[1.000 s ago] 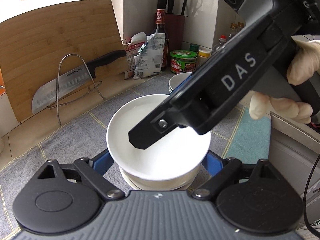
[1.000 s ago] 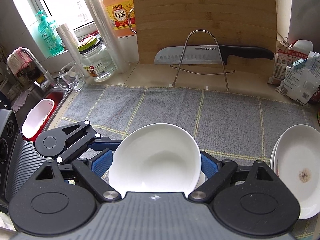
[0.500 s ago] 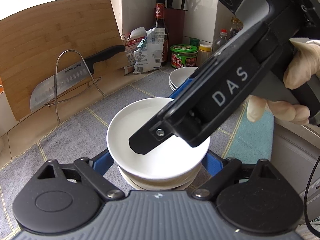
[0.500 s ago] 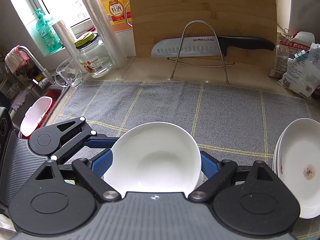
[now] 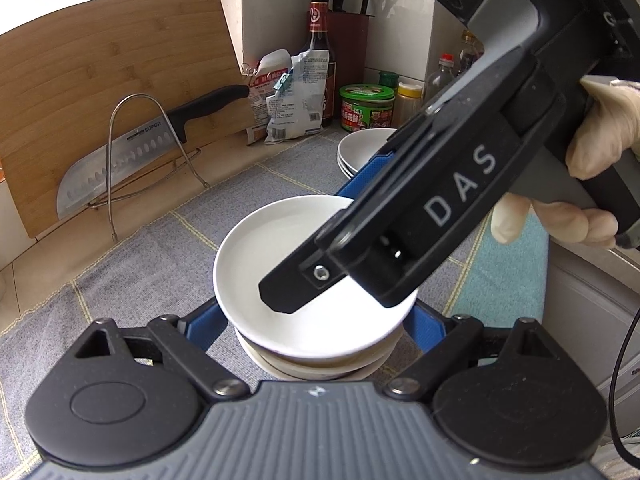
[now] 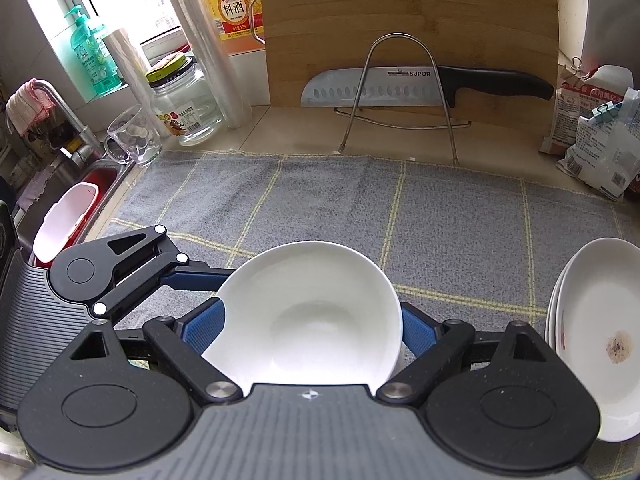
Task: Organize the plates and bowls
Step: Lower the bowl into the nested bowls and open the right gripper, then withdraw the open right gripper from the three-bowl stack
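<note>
From my left wrist, my left tool has its blue pads against both sides of a stack of white bowls, clamped on the lower bowl; the stack sits on the grey checked mat on the bench; my right tool reaches in over the top bowl from the right, a gloved hand behind it; a pile of white plates lies farther off, near jars; a knife rests on a wire rack.

From my right wrist, my right tool has its pads pressed on the top bowl's rim, left and right, clamped on it; the left tool comes in from the left; the stained plates lie to the right.
</note>
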`<state>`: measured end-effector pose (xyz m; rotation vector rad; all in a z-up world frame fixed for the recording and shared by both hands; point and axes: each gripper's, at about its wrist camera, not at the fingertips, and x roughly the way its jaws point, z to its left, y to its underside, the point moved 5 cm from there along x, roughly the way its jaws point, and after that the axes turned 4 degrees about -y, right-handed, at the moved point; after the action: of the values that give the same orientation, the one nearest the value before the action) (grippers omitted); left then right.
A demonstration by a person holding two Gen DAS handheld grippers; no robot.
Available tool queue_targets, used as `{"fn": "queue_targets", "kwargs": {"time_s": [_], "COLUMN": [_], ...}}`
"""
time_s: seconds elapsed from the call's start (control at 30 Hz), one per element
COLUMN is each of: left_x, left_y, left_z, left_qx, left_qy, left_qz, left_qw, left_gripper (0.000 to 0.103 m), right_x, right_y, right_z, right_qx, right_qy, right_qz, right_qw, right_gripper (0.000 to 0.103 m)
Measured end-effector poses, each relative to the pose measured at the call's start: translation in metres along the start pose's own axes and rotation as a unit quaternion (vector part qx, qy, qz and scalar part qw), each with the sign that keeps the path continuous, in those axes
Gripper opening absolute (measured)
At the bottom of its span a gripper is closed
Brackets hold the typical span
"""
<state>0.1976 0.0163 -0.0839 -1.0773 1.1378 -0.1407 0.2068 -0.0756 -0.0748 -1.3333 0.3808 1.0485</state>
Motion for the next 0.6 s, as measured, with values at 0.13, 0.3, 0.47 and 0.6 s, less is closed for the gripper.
{"fn": "queue_targets", "kwargs": {"time_s": [0.13, 0.3, 0.47, 0.6], "left_x": [0.001, -0.006, -0.01, -0.014], "left_y": [0.001, 0.004, 0.011, 0.019], "left_z": [0.0, 0.003, 0.005, 0.006], "left_qx": [0.001, -0.003, -0.005, -0.007], "left_qy": [0.001, 0.001, 0.001, 0.002], "left_qz": [-0.005, -0.009, -0.002, 0.004], "left_qw": [1.0, 1.0, 1.0, 1.0], "left_gripper": [0.096, 0.097, 0.098, 0.098], "right_x": [-0.001, -0.006, -0.011, -0.012], "right_y": [0.0, 0.0, 0.007, 0.02], "right_z": [-0.001, -0.001, 0.0, 0.001], "right_qx": [0.0, 0.002, 0.0, -0.021], "right_qy": [0.0, 0.001, 0.028, 0.082], "right_qz": [-0.007, -0.019, -0.037, -0.06], "right_qw": [1.0, 1.0, 0.999, 0.995], "right_gripper": [0.103, 0.103, 0.103, 0.103]}}
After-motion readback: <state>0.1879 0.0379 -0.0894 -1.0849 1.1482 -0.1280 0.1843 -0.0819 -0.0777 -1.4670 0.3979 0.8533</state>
